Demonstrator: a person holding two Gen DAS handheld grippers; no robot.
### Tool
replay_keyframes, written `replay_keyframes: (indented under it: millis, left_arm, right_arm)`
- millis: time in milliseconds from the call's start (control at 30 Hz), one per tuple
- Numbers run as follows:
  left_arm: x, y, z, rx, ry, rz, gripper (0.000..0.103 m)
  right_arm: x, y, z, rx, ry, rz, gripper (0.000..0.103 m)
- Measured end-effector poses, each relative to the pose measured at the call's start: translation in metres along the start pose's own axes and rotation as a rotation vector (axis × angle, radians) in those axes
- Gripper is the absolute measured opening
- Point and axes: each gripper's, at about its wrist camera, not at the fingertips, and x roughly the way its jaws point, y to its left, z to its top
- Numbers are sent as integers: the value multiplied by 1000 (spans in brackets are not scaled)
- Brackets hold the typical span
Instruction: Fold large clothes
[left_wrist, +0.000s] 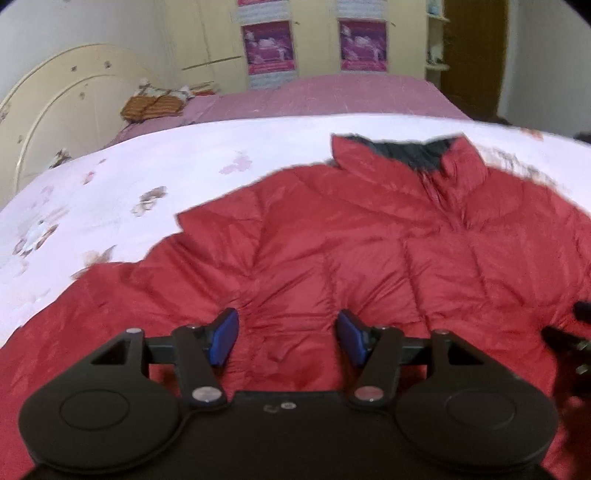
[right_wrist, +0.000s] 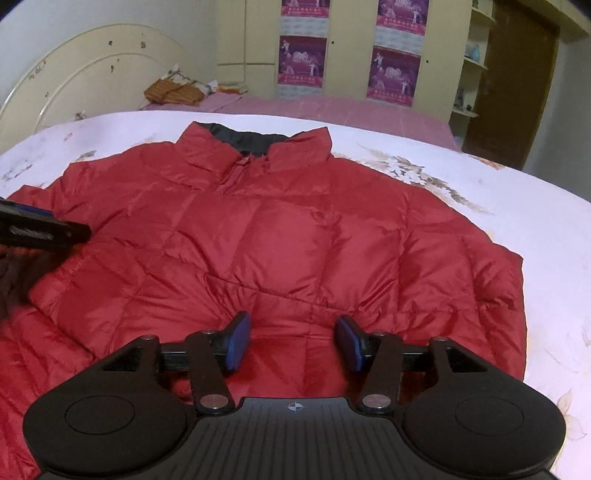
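A red quilted puffer jacket (left_wrist: 332, 236) lies flat on the bed, front up, collar with dark lining at the far end; it also shows in the right wrist view (right_wrist: 280, 229). My left gripper (left_wrist: 288, 338) is open and empty, hovering over the jacket's lower left part. My right gripper (right_wrist: 293, 341) is open and empty over the jacket's lower right part. The left gripper's side shows at the left edge of the right wrist view (right_wrist: 40, 229). The right gripper shows dark at the right edge of the left wrist view (left_wrist: 569, 339).
The jacket rests on a white floral bedsheet (left_wrist: 110, 192), (right_wrist: 517, 221) over a pink bedspread (left_wrist: 332, 96). A cream headboard (left_wrist: 55, 110) stands far left, with orange cloth (left_wrist: 151, 107) near it. Wardrobes with purple posters (right_wrist: 303, 62) and a brown door (right_wrist: 513, 85) stand behind.
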Motion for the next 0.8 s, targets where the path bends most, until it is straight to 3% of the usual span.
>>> replay_keyframes:
  millis: [233,400,500,800]
  left_arm:
    - [-46,35,-8,-117,-2,7,72]
    - [-63,70,-25,-200,31,58,72]
    - [-69,92,-36,-232,39,100,72]
    - [-80,165,-68,-348,69,156,72]
  right_arm:
    - [1,-2,-1,3,-4,-2,54]
    - [-4,-4,8,22,12,10,57]
    - [-17,-3,15,71,-35,30,57]
    - [-30,65,35,45,-72,139,57]
